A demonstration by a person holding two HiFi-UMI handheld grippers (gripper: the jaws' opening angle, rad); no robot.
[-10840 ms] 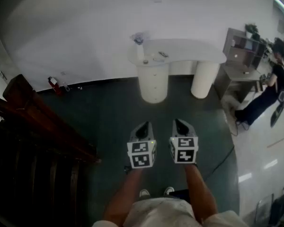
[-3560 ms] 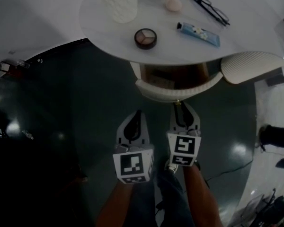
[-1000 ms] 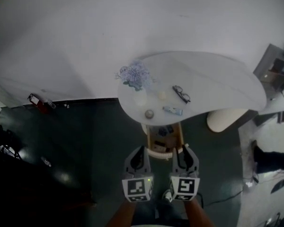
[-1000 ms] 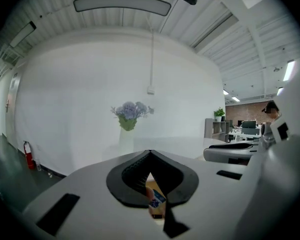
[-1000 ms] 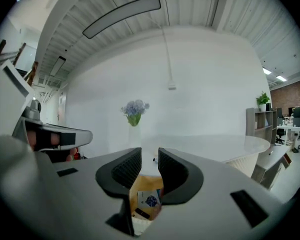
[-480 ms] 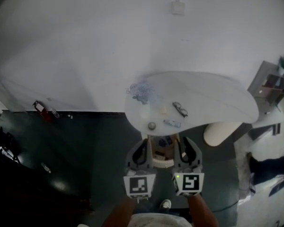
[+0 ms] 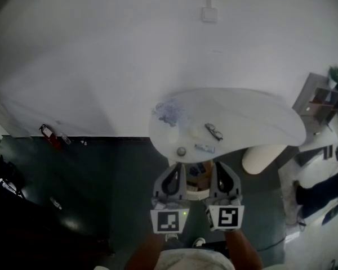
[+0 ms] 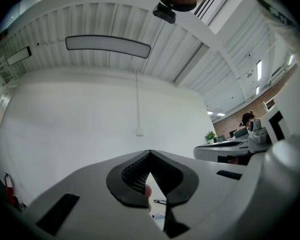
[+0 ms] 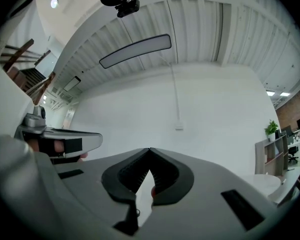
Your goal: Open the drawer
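White wall (image 7: 101, 55) backs the worktop (image 7: 253, 114); the drawer (image 7: 196, 180) juts out under its front edge, between your left gripper (image 7: 173, 172) and right gripper (image 7: 220, 171). Both pairs of fingers are closed on nothing. Swinging either inward could knock it shut.

Side by side, left hand-held gripper (image 7: 172, 172), right hand-held gripper (image 7: 219, 171), jaws together, empty

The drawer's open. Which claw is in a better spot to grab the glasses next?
Probably the right claw. The glasses lie on the table almost straight ahead of it, while the left claw sits off to the side. Both are shut, empty.
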